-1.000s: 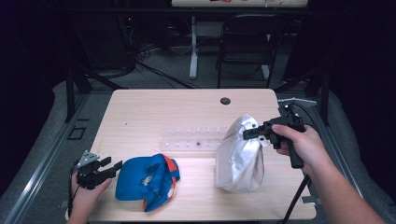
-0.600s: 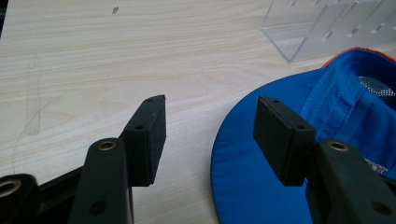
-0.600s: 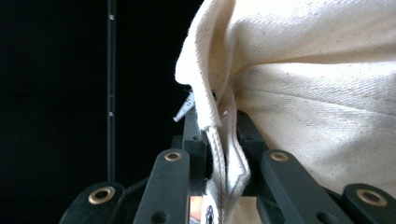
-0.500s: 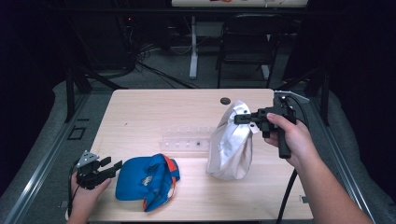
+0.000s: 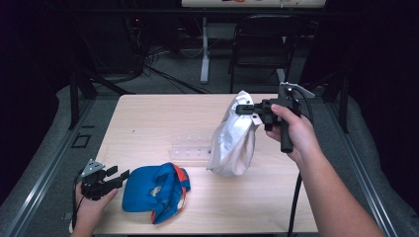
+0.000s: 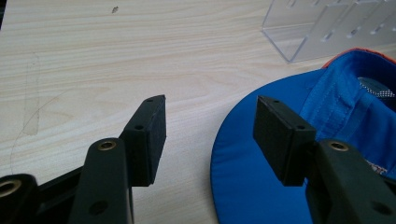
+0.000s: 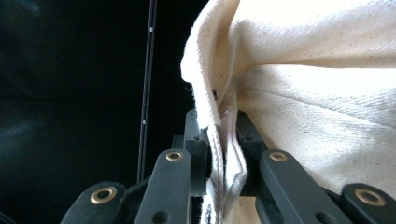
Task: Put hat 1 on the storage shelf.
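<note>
- The off-white cloth cap (image 5: 233, 143) is gripped at its upper edge by the right gripper (image 5: 243, 109), whose jaws are clenched on a folded seam of the fabric; in the right gripper view the cloth (image 7: 327, 93) is seen pinched flat between the two black pads.
- The cap is held up so that it hangs in a long drape, with its lower end touching or just above the light wooden table (image 5: 148, 123); which of the two cannot be told. A grip at the rim is judged to let the weight of the cloth pull the cap open and straight.
- The cap is kept over the right half of the table, just beside the clear plastic rack (image 5: 190, 150), which lies near the table's middle.
- The left gripper (image 5: 118, 175) is rested at the near left corner, jaws spread and grasping nothing; in the left gripper view the pads stand apart, with bare wood between them.
- The blue cap with orange trim (image 5: 155, 190) lies upturned on the table right by that gripper, its brim (image 6: 252, 186) reaching under the nearer pad, so a pickup from there is judged easy.
- The left hand (image 5: 89, 210) is probably parked there to leave room for the work of the right.
</note>
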### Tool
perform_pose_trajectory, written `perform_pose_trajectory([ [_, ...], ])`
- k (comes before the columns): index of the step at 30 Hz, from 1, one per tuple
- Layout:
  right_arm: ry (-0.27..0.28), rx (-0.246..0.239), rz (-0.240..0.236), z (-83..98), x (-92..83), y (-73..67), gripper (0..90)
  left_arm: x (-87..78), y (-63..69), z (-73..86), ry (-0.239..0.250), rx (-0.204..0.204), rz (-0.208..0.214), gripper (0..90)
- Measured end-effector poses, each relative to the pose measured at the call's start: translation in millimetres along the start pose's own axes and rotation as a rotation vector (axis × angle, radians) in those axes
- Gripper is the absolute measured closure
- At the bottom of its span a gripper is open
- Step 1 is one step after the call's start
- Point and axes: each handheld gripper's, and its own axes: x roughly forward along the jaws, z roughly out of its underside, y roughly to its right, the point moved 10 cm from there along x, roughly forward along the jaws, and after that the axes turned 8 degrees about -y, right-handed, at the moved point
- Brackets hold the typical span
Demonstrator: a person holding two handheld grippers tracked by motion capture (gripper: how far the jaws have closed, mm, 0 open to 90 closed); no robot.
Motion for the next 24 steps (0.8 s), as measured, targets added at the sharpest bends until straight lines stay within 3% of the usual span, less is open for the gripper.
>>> perform_pose_trajectory([
  [8, -0.025, -0.016, 0.026, -18.7, 23.2, -10.8, 79.3, 0.4, 0.0, 0.2, -0.008, 0.006, 0.000, 44.9],
  [11, -0.035, -0.020, 0.047, -24.9, 33.1, -9.6, 79.3, 0.6, 0.3, 0.1, -0.011, 0.009, 0.003, 44.9],
  [24, -0.048, 0.007, 0.034, -47.7, 69.0, -4.1, 79.3, 1.3, 1.7, -0.9, -0.013, 0.020, 0.000, 44.9],
])
